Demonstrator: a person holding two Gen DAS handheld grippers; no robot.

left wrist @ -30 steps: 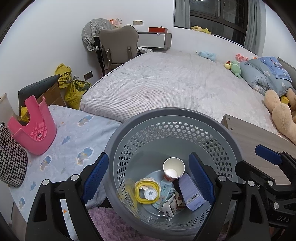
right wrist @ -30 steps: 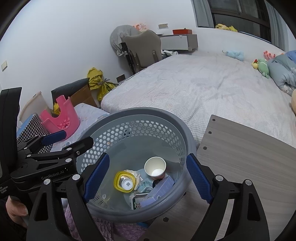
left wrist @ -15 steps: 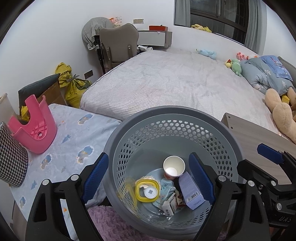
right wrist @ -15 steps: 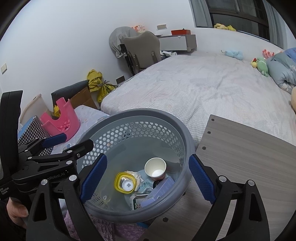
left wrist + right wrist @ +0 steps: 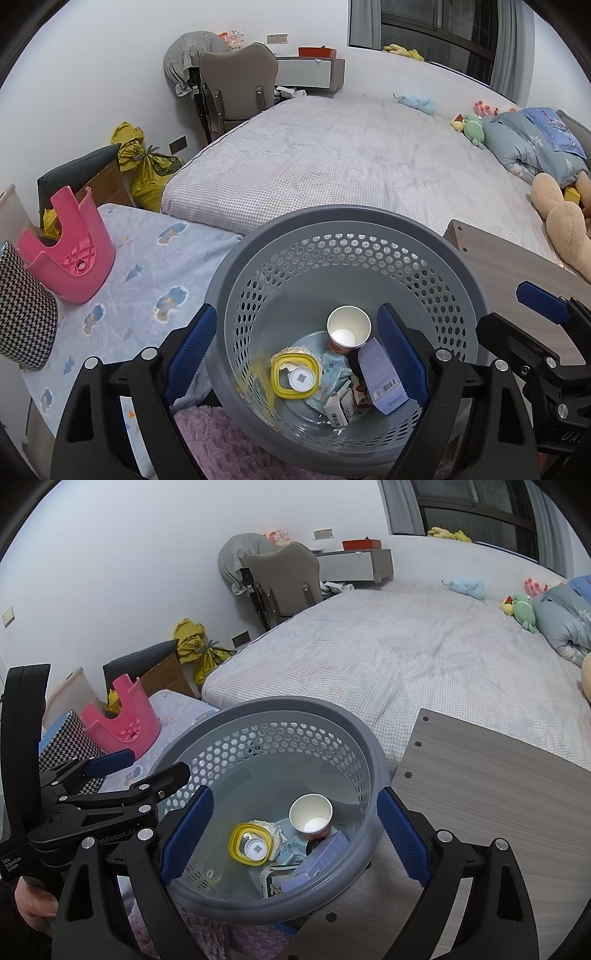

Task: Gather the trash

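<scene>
Lower centre, our left gripper and right gripper, fingers spread and grasping nothing, hover over the grey trash basket

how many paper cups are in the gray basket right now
1. The paper cup lies tilted toward the far side of the gray basket floor, beside the yellow lid. Others could be buried under the trash.

Smooth perforated plastic basket; paper cup; matt wood-grain board.
</scene>
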